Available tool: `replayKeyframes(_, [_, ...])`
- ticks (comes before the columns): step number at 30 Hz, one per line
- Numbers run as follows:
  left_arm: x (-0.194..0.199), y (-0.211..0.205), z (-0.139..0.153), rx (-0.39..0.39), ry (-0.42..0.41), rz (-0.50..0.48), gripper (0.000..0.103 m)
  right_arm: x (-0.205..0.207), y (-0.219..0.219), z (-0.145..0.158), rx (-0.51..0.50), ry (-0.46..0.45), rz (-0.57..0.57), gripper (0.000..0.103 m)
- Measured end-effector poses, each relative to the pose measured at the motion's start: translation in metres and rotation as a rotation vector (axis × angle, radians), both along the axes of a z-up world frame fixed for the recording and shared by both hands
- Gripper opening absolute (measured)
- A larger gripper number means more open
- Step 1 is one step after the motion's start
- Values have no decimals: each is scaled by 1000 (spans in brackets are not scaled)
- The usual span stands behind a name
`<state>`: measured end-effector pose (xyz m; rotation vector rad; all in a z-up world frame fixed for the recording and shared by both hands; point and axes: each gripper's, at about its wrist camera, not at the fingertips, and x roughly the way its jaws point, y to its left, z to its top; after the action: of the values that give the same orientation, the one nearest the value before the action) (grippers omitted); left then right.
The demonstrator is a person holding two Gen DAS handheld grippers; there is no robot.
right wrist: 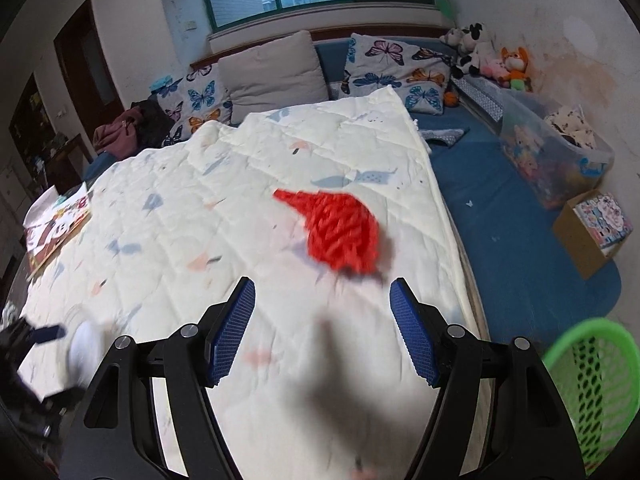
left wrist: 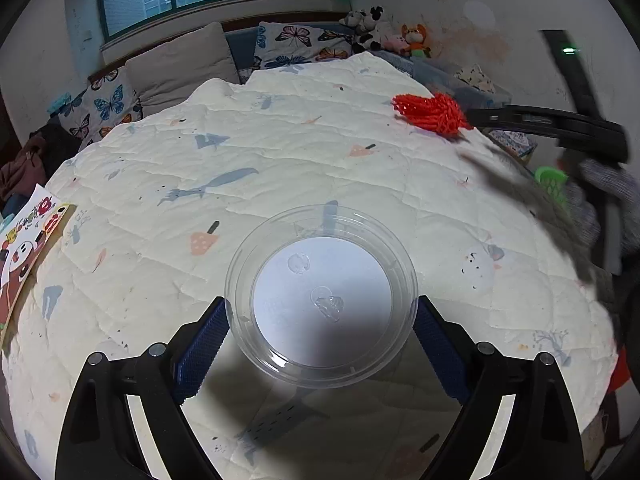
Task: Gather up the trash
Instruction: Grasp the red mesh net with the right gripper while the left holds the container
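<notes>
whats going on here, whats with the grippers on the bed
A person is picking trash off a quilt with a handheld gripper in each hand. The left gripper has a clear plastic lid between its fingers, with both pads against the rim. The right gripper is open and empty, heading toward a red mesh net lying near the quilt's edge. A green basket waits beside the bed on the right; whether anything is in it cannot be told.

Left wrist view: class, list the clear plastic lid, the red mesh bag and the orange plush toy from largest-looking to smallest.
1. Clear plastic lid, though nearest the camera.
2. Red mesh bag.
3. Orange plush toy, farthest away.
</notes>
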<state>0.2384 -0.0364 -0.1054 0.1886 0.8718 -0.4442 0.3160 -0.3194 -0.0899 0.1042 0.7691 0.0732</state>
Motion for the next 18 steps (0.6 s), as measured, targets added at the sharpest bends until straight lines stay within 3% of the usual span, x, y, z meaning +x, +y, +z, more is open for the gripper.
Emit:
replayKeyframes(9, [3,9,5,-47,24,20,88,48,-10,-12,33,37,-25,68])
replayKeyframes(14, [3,9,5,-58,24,21,88,55,-9,-19,36,64,-24,50])
replayKeyframes(18, [1,8,8,-57,16,19,88,47,-9,-15,44,52,-18,43])
